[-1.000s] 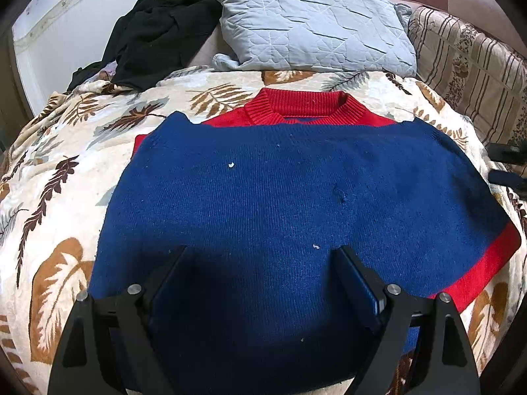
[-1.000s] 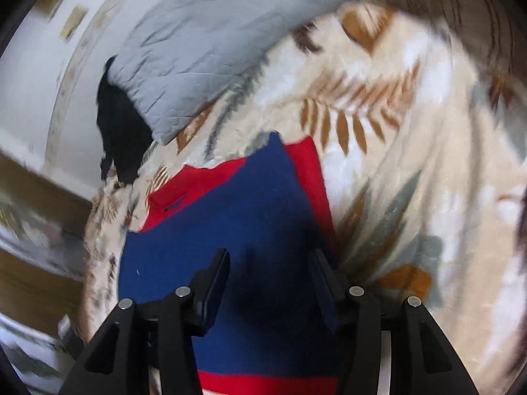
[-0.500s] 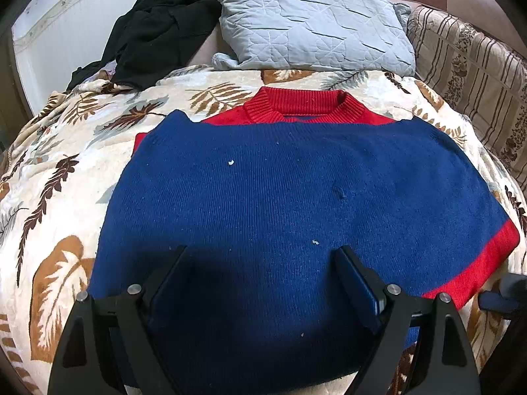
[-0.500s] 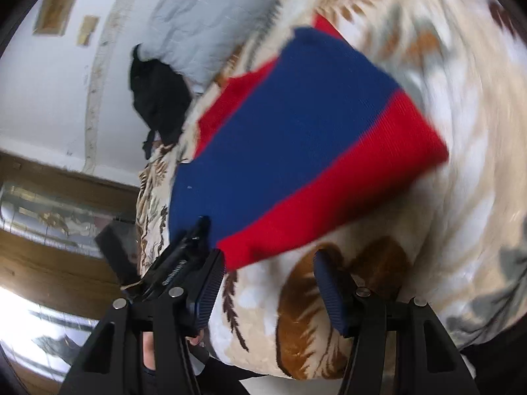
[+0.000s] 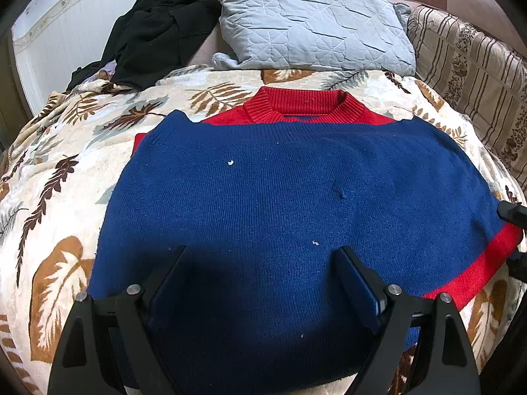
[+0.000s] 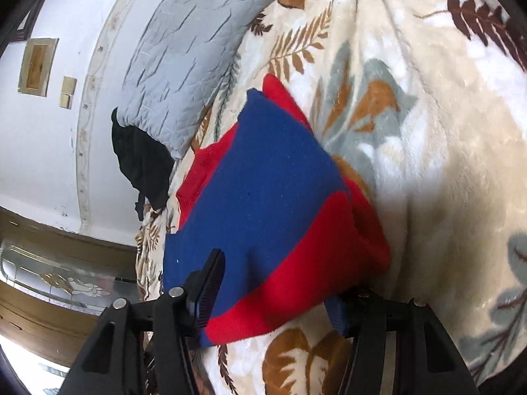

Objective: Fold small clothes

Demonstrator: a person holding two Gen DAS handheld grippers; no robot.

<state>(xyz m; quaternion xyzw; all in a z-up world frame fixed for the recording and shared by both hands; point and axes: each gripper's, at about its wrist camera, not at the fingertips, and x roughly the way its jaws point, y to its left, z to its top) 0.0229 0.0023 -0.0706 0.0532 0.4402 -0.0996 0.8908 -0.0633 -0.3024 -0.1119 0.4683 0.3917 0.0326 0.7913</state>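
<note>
- Left wrist view: the left claw (image 5: 260,283) hangs over the near part of the blue-and-red sweater (image 5: 290,204) with its jaws spread wide and nothing between them. The sweater lies flat on the leaf-print blanket (image 5: 59,177), red collar toward the grey pillow (image 5: 309,23), with a black garment (image 5: 158,29) heaped behind on the left.
- This view has barely altered in the last second: the left claw has not shifted and the sweater keeps its shape. What is new is at the right edge, where dark parts of the right claw (image 5: 513,214) now sit at the sweater's red band; half a second ago only a dark corner showed lower down.
- Right wrist view: the right claw (image 6: 276,293) has come in low at the sweater (image 6: 263,197) corner. The red hem band now lies between its spread jaws, one finger on top of the knit and the other under the cloth's edge. It has not closed yet.
- A second ago this claw hovered over the blue body; half a second ago it faced the hem from off the blanket (image 6: 428,131) edge. Now it straddles the corner.
- To my eye that sets up a pinch of the right side, ready to fold it across. The fold itself has not begun.
</note>
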